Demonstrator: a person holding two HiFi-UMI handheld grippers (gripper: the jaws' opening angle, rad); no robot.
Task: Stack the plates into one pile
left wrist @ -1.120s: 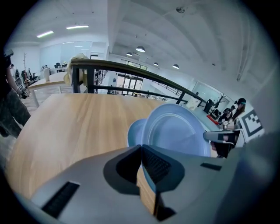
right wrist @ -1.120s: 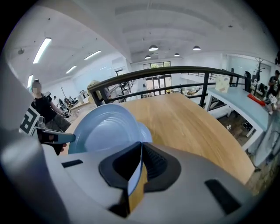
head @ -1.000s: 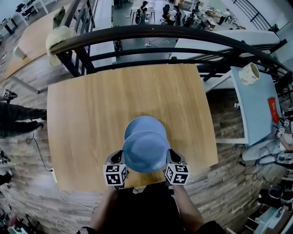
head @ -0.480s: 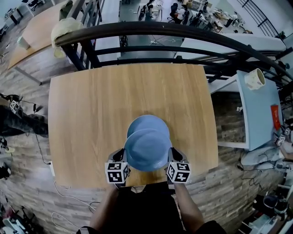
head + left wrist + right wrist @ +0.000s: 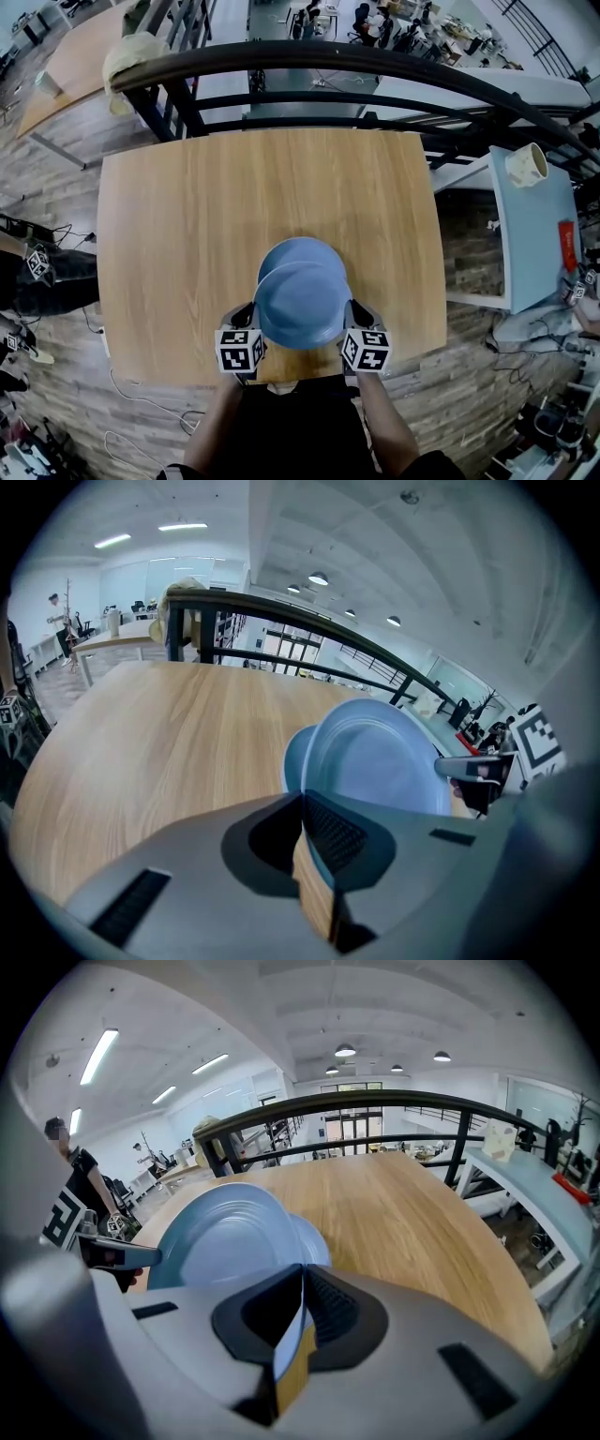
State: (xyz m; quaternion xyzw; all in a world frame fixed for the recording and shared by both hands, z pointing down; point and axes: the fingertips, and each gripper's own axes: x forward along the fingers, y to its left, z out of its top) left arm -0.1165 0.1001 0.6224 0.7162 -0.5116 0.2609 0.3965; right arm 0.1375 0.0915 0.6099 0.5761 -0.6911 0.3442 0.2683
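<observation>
Risking a tilt or slip of the held plate (image 5: 302,307) through uneven loosening of two thin rim pinches. Also risking an off-centre landing, hanging toward 6 o'clock of the lower plate (image 5: 298,247) lying on the desk (image 5: 187,234). Pinching that rim at 9 o'clock with the left tongs (image 5: 305,808) and at 3 o'clock with the right tongs (image 5: 302,1279), both clenched almost closed.

Bright, even light falls from ceiling strips (image 5: 98,1054) and round lamps (image 5: 344,1051); the counter (image 5: 234,206) carries only soft shadows; fisheye bends the edges, corners go black
</observation>
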